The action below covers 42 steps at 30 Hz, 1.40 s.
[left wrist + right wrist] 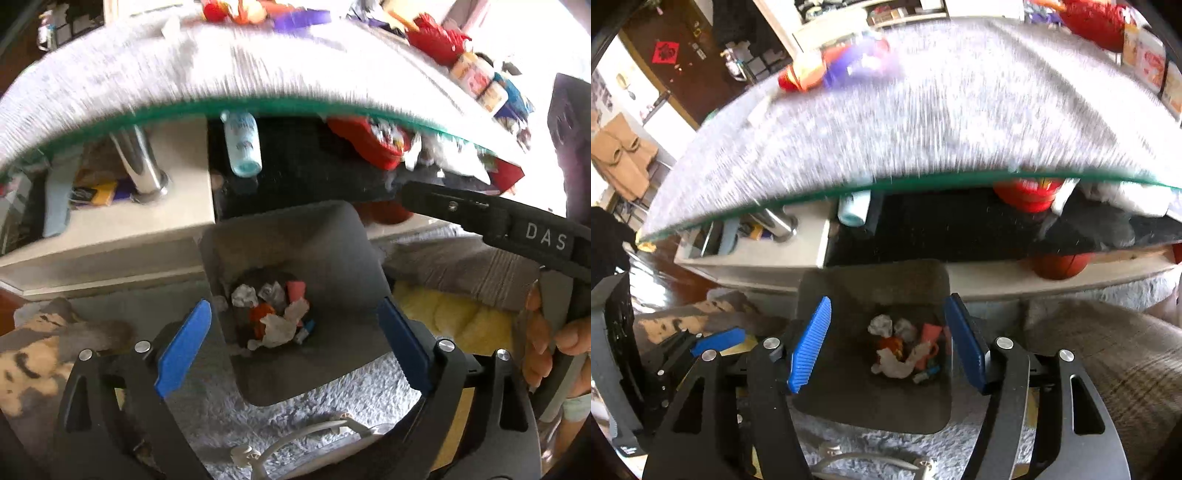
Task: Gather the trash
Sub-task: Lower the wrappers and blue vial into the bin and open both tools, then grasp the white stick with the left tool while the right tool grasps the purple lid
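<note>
A dark grey square bin (332,243) stands on the carpet below a glass table; it also shows in the right wrist view (849,391). Crumpled white paper, red and orange wrappers (275,314) lie at its bottom, seen too in the right wrist view (905,350). My left gripper (291,347) hovers above the bin, blue pads wide apart and empty. My right gripper (886,350) also hovers above the bin, open and empty. The right gripper's black body (517,225) shows at the right of the left wrist view.
The glass table (905,122) with a green edge carries red packets (436,37), purple and orange wrappers (842,62) and boxes. Under it are a white shelf (110,236), a blue bottle (242,142) and a basketball (1060,266). A grey blanket (1108,354) lies right.
</note>
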Each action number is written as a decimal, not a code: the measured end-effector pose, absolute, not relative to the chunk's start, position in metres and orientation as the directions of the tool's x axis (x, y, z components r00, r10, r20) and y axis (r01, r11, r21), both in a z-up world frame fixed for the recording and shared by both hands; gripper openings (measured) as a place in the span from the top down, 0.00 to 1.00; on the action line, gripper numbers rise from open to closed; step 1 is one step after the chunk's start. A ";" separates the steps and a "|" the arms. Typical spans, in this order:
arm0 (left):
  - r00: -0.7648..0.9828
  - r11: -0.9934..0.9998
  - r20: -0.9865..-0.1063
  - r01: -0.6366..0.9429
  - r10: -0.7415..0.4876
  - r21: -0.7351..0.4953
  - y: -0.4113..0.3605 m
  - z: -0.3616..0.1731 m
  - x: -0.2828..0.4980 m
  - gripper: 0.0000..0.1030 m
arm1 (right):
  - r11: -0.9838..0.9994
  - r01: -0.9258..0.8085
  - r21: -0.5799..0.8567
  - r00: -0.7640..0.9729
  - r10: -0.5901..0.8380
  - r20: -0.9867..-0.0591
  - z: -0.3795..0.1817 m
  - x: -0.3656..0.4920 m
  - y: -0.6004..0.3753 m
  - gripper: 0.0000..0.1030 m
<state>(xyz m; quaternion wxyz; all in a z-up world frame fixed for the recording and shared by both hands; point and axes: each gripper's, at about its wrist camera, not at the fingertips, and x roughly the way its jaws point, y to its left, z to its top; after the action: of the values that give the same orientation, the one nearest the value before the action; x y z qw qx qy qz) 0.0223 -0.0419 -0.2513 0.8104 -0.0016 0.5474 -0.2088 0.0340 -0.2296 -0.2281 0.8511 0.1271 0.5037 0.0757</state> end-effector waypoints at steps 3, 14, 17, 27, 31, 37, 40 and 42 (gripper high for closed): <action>0.356 0.922 -0.871 0.310 -0.339 -0.232 -0.038 -0.224 0.027 0.09 | 0.957 -0.008 0.291 0.533 0.251 -0.808 -0.200 0.037 -0.236 0.30; 0.440 0.939 -0.853 0.309 -0.281 -0.150 -0.024 -0.157 0.066 0.08 | 0.969 -0.046 0.243 0.620 0.218 -0.754 -0.142 0.070 -0.253 0.27; 0.448 0.948 -0.856 0.288 -0.258 -0.136 -0.016 -0.146 0.086 0.08 | 0.976 -0.052 0.213 0.622 0.199 -0.758 -0.140 0.082 -0.255 0.27; 0.489 0.969 -0.851 0.232 -0.191 -0.084 -0.003 -0.134 0.161 0.08 | 0.979 -0.065 0.193 0.605 0.193 -0.772 -0.149 0.130 -0.258 0.27; 0.507 0.968 -0.843 0.244 -0.182 -0.061 -0.009 -0.137 0.187 0.08 | 0.975 -0.087 0.204 0.599 0.215 -0.771 -0.152 0.149 -0.250 0.27; 0.518 0.968 -0.840 0.250 -0.163 -0.033 -0.012 -0.150 0.216 0.12 | 0.970 -0.124 0.209 0.604 0.241 -0.760 -0.151 0.177 -0.233 0.35; 0.511 0.968 -0.845 0.249 -0.159 -0.032 -0.010 -0.159 0.233 0.21 | 0.966 -0.128 0.225 0.590 0.257 -0.765 -0.155 0.192 -0.227 0.39; 0.502 0.969 -0.849 0.244 -0.163 -0.041 -0.008 -0.164 0.241 0.24 | 0.964 -0.129 0.231 0.579 0.262 -0.772 -0.159 0.202 -0.223 0.41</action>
<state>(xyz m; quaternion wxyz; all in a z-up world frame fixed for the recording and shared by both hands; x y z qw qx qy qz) 0.2413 -0.0080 -0.1636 0.8656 0.0419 0.4850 -0.1175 0.2020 -0.2230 -0.1591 0.8854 0.0751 0.4452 0.1104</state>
